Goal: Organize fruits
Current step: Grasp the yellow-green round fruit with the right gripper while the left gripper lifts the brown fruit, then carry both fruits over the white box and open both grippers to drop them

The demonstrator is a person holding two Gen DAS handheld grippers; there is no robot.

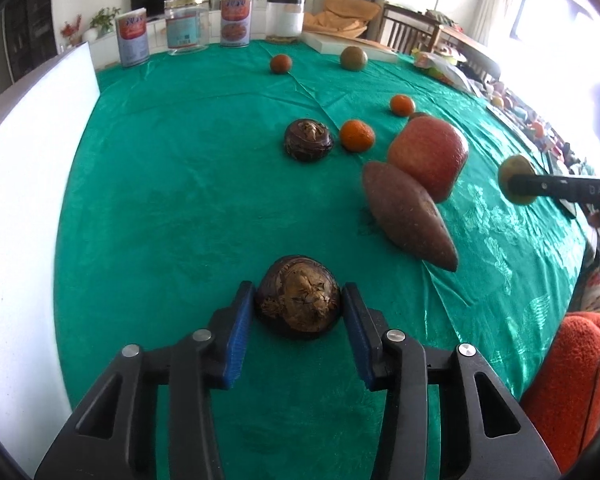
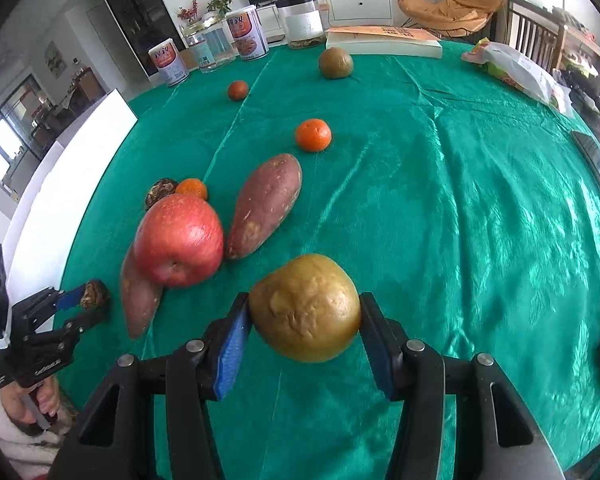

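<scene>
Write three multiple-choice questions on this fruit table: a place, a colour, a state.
1. The red apple lies: A in a basket; B between two sweet potatoes; C on a chair.
2. The tablecloth is: A red; B green; C white.
3. The right tool is: A open and empty; B shut on a banana; C shut on a yellow-brown fruit.
Answers: 1 B, a potato shows on each side of it; 2 B, green all over; 3 C, it is clamped from both sides.
</scene>
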